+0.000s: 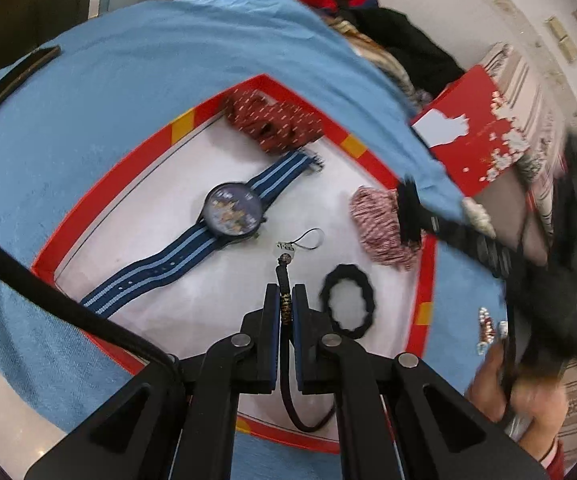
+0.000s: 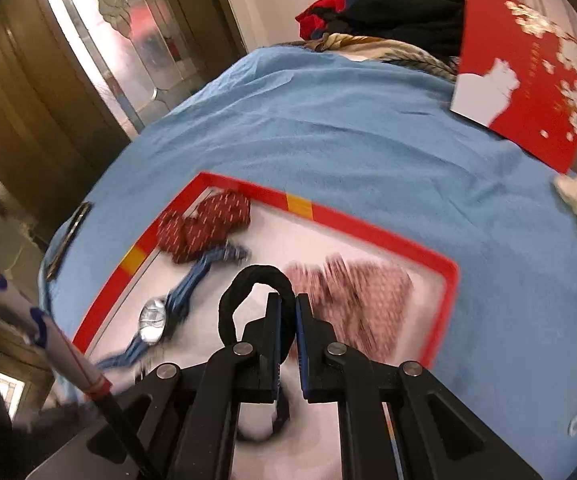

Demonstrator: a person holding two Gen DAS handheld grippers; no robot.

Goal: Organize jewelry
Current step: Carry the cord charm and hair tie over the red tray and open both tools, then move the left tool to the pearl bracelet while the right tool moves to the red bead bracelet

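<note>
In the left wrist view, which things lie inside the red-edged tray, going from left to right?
Striped watch → black cord charm held in the left gripper → black hair tie → pink-and-white scrunchie.

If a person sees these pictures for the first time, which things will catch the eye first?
First the red-edged tray on the blue cloth, with a blue striped watch in its middle and a dark red scrunchie at its far corner. Then the left gripper, shut on a black cord, and the right gripper, shut on a black hair tie.
</note>
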